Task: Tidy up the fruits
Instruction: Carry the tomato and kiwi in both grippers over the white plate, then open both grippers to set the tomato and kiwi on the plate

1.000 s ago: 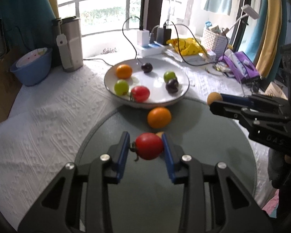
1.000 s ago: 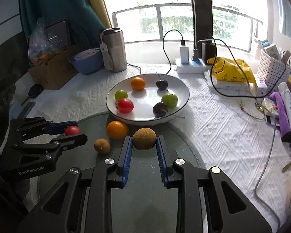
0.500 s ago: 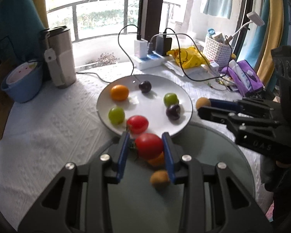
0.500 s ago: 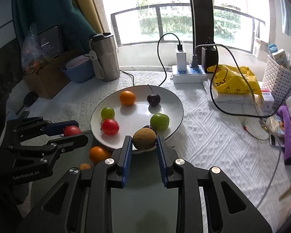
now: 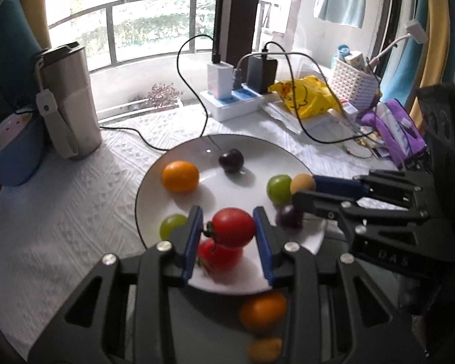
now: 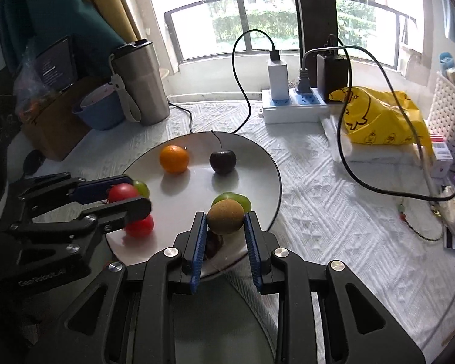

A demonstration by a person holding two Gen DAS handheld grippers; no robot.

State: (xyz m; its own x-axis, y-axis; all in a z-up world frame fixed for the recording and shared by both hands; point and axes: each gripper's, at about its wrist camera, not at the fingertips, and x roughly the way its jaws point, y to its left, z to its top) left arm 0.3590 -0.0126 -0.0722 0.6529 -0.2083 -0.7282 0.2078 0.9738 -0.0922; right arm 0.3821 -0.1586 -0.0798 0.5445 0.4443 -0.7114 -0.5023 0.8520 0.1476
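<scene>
Tomato (image 5: 233, 227) pinched between blue pads (image 5: 193, 239) of left gripper (image 5: 230, 236), held above near rim of white plate (image 5: 154, 182), directly over a second red tomato (image 5: 220, 256) lying on plate

Brown kiwi (image 6: 225, 216) clamped between blue pads (image 6: 199, 242) of right gripper (image 6: 225, 242), hanging over plate's near right part, just above a dark plum (image 6: 213, 244) and in front of green fruit (image 6: 238, 198)

On plate also: orange (image 5: 180, 176) at far left, dark cherry (image 5: 231, 160) with stem at far centre, green fruit (image 5: 171, 225) at near left beside left gripper's finger

Off plate, on dark round mat (image 5: 215, 333) near lower edge of left wrist view: blurred orange (image 5: 262, 311) and smaller blurred brownish fruit (image 5: 265, 348)

Beyond plate on white textured cloth (image 6: 333, 212): steel tumbler (image 6: 141, 82), blue bowl (image 6: 101, 112), power strip (image 6: 291, 107) with chargers and black cables, yellow bag (image 6: 379, 115), white basket (image 6: 450, 112)
</scene>
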